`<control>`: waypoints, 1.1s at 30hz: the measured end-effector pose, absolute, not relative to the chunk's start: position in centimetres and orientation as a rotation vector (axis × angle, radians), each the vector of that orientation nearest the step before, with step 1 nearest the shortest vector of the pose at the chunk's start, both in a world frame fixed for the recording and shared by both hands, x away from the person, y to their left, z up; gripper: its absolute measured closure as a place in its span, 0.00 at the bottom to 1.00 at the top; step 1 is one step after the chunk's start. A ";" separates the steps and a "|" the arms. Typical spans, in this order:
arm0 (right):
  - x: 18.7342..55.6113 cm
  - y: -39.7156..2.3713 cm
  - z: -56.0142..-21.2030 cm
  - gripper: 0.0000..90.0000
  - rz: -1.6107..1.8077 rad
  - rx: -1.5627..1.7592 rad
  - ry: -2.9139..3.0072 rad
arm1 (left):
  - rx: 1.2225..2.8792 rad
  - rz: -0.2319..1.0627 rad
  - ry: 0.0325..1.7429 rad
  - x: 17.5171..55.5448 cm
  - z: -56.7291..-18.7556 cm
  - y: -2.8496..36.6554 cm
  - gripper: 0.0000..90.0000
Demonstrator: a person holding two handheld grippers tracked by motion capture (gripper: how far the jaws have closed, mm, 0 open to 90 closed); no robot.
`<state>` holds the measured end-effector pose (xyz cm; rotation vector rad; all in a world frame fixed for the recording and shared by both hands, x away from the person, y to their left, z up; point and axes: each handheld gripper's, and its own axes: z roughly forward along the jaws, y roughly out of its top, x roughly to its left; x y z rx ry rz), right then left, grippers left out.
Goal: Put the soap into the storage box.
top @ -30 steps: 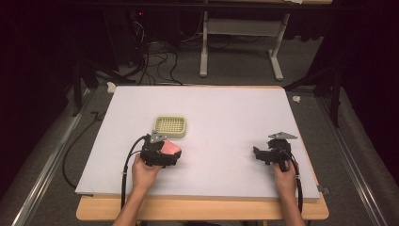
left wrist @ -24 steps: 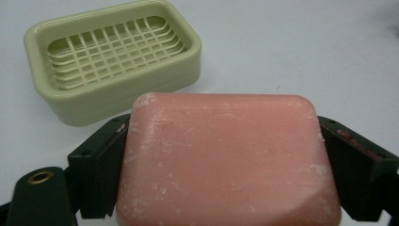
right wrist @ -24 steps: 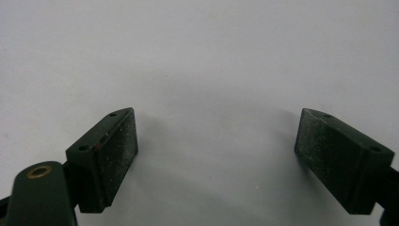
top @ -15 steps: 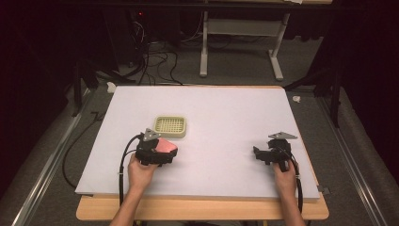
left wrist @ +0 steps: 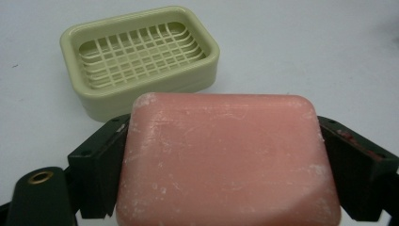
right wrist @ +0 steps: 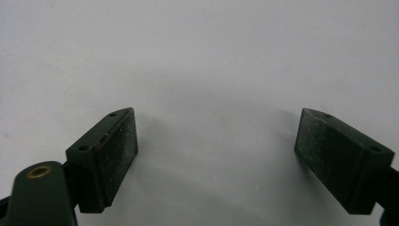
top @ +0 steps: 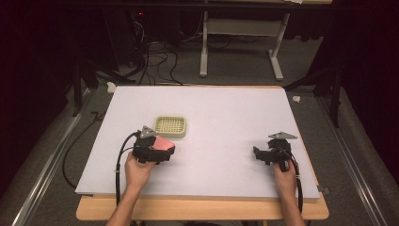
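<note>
A pink bar of soap (left wrist: 228,162) is sitting clamped between the two black jaws of the left gripper (top: 157,151), its dusty flat face turned up toward the camera. Just beyond it, a pale green soap dish (left wrist: 141,56) with a grid floor is lying on the white table (top: 226,113), close to the soap but apart from it. The person's left hand (top: 137,170) is gripping that tool near the front edge. Well off to the right, the right gripper (top: 261,154) is resting low over bare table with its jaws spread wide, nothing between them.
</note>
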<state>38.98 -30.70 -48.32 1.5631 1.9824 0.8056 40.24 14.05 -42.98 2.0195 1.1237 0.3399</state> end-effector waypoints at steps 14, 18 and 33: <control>39.0 -30.7 -48.3 0.16 0.804 1.563 1.982 | 2.034 0.362 1.164 40.0 -41.2 14.5 0.16; 39.0 -30.7 -48.3 0.16 0.805 1.563 1.982 | 2.034 0.364 1.165 40.2 -41.0 14.5 0.16; 39.0 -30.7 -48.3 0.16 0.805 1.564 1.982 | 2.000 0.364 1.185 42.0 -39.2 14.6 0.16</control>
